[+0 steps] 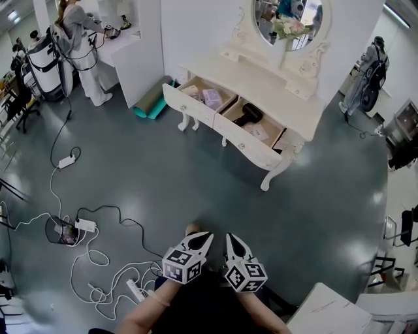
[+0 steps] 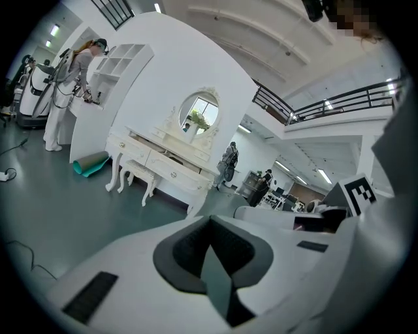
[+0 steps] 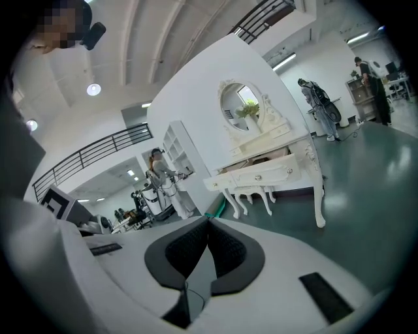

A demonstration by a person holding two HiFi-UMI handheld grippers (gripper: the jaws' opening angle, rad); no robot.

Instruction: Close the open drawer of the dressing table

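The white dressing table (image 1: 261, 81) stands against the far wall under an oval mirror (image 1: 287, 19). Both of its drawers are pulled out: the left drawer (image 1: 196, 104) holds small boxes, the right drawer (image 1: 256, 145) a black hair dryer. My left gripper (image 1: 208, 237) and right gripper (image 1: 230, 237) hang side by side low in the head view, far from the table, several steps of floor between. Each is shut with nothing between its jaws. The table also shows in the left gripper view (image 2: 163, 163) and the right gripper view (image 3: 261, 173), distant beyond the shut left gripper (image 2: 210, 223) and right gripper (image 3: 209, 223).
A teal rolled mat (image 1: 151, 101) lies left of the table. A person (image 1: 78, 39) works at a white shelf unit far left. Cables and power strips (image 1: 85, 225) trail over the grey floor at the left. A white table corner (image 1: 326, 310) is at lower right.
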